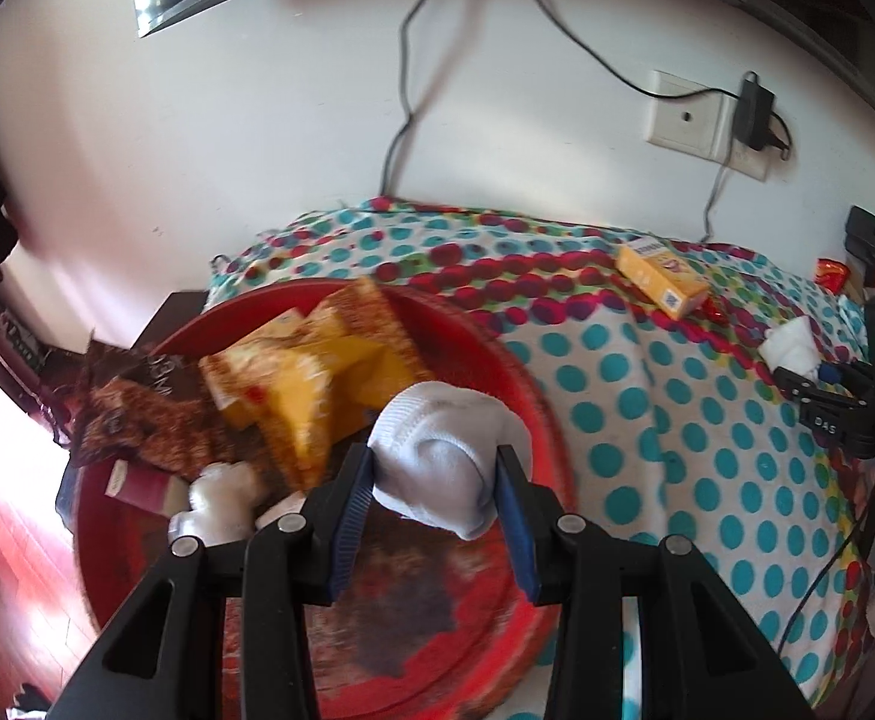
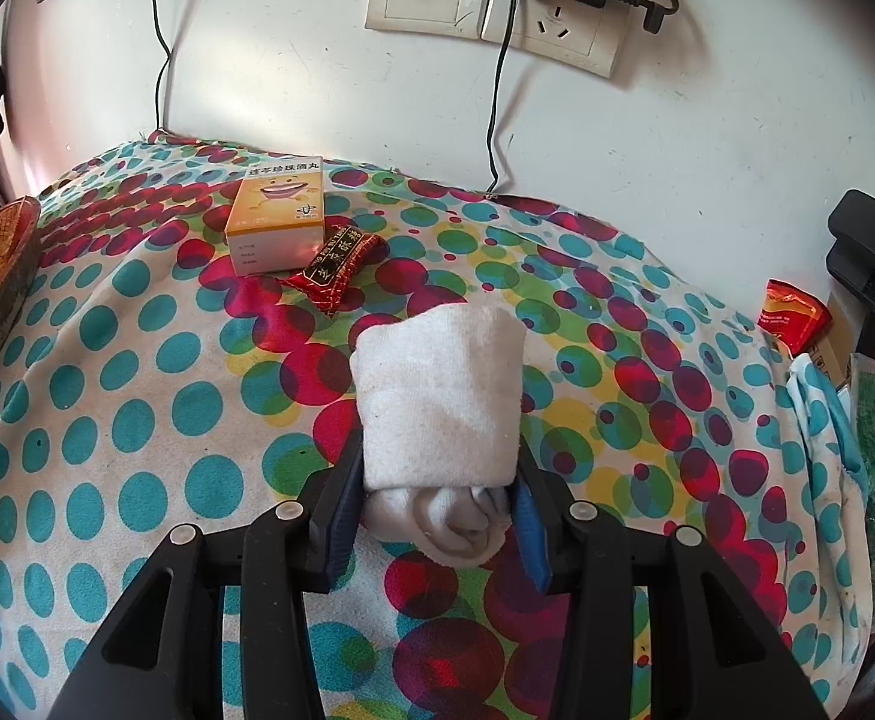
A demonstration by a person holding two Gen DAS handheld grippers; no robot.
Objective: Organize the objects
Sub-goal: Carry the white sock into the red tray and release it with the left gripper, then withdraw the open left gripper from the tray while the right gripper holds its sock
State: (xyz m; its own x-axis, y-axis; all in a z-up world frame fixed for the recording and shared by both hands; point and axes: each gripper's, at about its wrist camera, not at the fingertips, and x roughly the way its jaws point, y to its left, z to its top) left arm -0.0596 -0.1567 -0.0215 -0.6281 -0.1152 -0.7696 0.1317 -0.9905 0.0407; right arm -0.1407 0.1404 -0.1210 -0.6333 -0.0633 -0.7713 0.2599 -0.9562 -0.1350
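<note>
Left hand-held gripper (image 1: pixel 434 483) clamped on a rolled white sock (image 1: pixel 443 459), soft ribbed knit, hanging directly over the bare near floor of the red tray (image 1: pixel 533 360), beyond it crinkly yellow snack packets (image 1: pixel 317 378). Right hand-held gripper (image 2: pixel 437 480) clenched on a second rolled sock (image 2: pixel 440 402), long axis pointing forward above the dotted worktop cloth (image 2: pixel 137 420). Tray far off to its left, so left nearer; farther ahead an orange cardboard box (image 2: pixel 278 213) touching a glossy red candy wrapper (image 2: pixel 335 267).

R gripper (image 2: pixel 437 501) fingers clamp rolled white sock (image 2: pixel 440 402) over dotted cloth (image 2: pixel 137 420), orange box (image 2: pixel 278 216) beyond.
</note>
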